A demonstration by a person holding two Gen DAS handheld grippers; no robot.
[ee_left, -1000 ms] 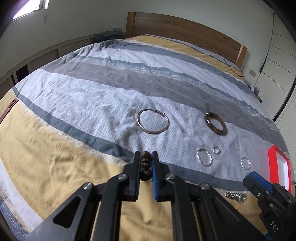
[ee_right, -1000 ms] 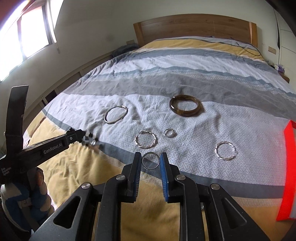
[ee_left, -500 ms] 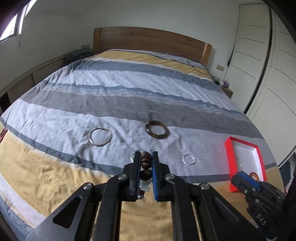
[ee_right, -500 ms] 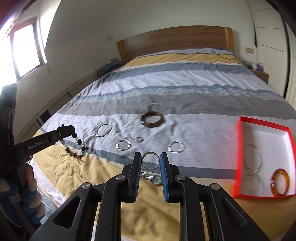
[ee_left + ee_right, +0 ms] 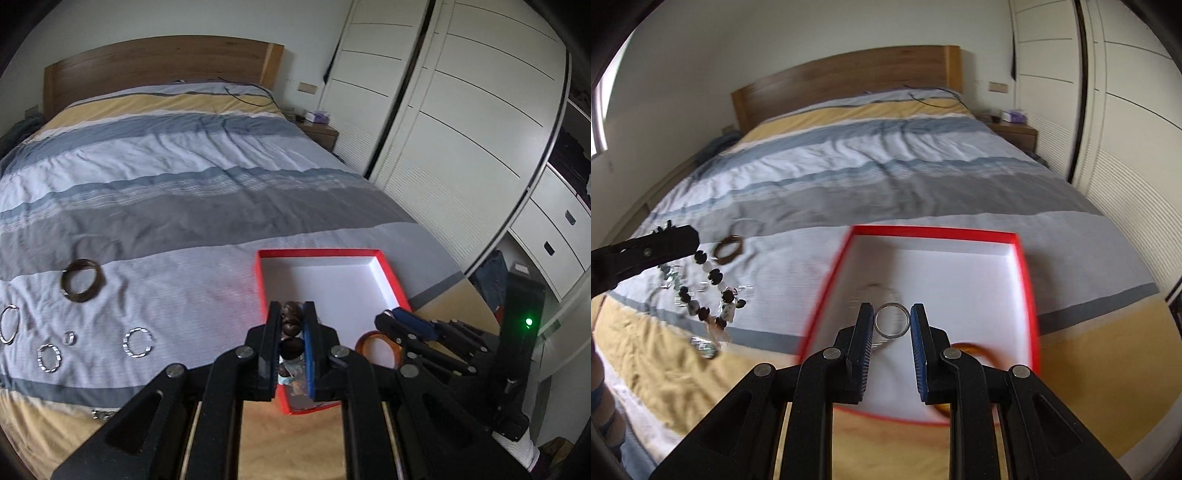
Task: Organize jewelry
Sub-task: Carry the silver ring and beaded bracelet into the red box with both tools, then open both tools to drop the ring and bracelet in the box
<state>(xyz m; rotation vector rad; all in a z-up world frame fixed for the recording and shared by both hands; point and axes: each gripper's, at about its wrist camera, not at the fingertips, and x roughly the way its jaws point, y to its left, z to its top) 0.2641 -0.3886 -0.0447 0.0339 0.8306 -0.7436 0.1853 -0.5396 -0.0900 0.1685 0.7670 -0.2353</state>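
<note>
Left gripper [image 5: 291, 325] pinches a beaded bracelet [image 5: 291, 332]; right gripper [image 5: 892, 321] clamps a silver ring [image 5: 892, 319], above the red box [image 5: 1025, 258].

A home bedroom is shown. A wide bed [image 5: 155, 206] is covered by a striped quilt [image 5: 871, 173] in grey, blue, white and yellow, and a wooden headboard [image 5: 155, 70] stands against the white wall [image 5: 746, 44]. A white built-in wardrobe [image 5: 458, 122] with panelled sliding doors lines the right side. A small wooden nightstand [image 5: 1015, 133] with a tissue box [image 5: 1014, 116] on it is set between bed and wardrobe.
</note>
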